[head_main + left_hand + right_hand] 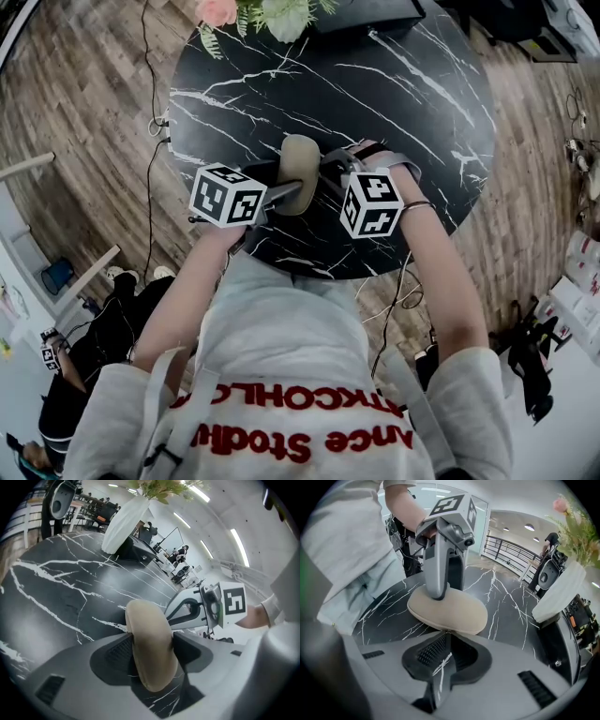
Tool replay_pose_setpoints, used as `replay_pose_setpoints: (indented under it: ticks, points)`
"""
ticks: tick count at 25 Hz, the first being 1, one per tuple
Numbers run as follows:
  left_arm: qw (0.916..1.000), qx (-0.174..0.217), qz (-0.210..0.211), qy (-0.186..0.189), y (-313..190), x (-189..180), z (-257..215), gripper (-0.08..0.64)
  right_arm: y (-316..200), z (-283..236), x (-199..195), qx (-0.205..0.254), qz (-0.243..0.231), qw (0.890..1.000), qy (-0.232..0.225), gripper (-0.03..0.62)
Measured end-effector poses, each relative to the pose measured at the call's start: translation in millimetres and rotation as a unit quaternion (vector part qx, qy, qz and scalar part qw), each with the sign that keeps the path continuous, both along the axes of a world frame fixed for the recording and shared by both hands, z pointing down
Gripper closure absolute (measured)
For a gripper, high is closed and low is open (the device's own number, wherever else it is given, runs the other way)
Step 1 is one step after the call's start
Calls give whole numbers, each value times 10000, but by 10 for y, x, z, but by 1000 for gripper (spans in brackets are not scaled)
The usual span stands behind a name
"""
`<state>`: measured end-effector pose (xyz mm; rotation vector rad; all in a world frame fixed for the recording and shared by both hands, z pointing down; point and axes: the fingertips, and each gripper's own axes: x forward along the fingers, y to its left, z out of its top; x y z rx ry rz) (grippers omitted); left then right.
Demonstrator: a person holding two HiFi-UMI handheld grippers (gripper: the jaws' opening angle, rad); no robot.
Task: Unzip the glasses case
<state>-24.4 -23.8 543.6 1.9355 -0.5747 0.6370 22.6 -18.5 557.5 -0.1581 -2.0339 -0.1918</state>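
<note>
The glasses case lies on the black marble tabletop. It is on my side of the white vase and well apart from it, with its long axis running roughly toward the vase.

My left gripper has the end of the case that is farthest from the vase. Its jaws stand wide, and the beige case fills the gap between them. One ribbed pad lies against each of its broad faces, so the left gripper is clamped on the case. Seen from the right gripper view, the upper left finger comes down onto the top of the case. I cannot see the lower finger from there.

My right gripper comes in at the case's long edge, with the vase off to its right. Its jaws are drawn almost together, leaving only a thin slit through which a white vein of the tabletop shows. Their tips meet at the small zip pull, which sticks out from the seam on the edge facing me, and they appear to pinch it. The seam along that edge looks closed.

In the head view both marker cubes sit on my side of the case, farther from the vase than the case is, one to each side.
</note>
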Motion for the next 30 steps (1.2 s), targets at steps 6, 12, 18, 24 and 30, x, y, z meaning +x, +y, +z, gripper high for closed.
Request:
replay_pose_setpoints:
  ticks: [6, 12, 18, 24, 30]
  points:
    - [9998, -101, -143, 121, 4, 5, 24, 278, 342, -87, -96, -560, -115, 9978, -348, 577]
    - [9998, -70, -90, 176, 18, 14, 7, 279, 510, -33, -26, -609, 1116, 9897, -661, 574]
    - [9984, 556, -122, 9, -154, -82, -245, 290, 99, -14, 177, -280, 1992, 9781, -532, 496]
    - [9912, 1167, 199, -590, -365, -34, -259, 424, -19, -62, -40, -303, 1555, 9866, -393, 516]
    - [9874, 1313, 544, -689, -366, 34, -247, 456, -15, -31, -43, -670, 1228, 9891, -460, 517]
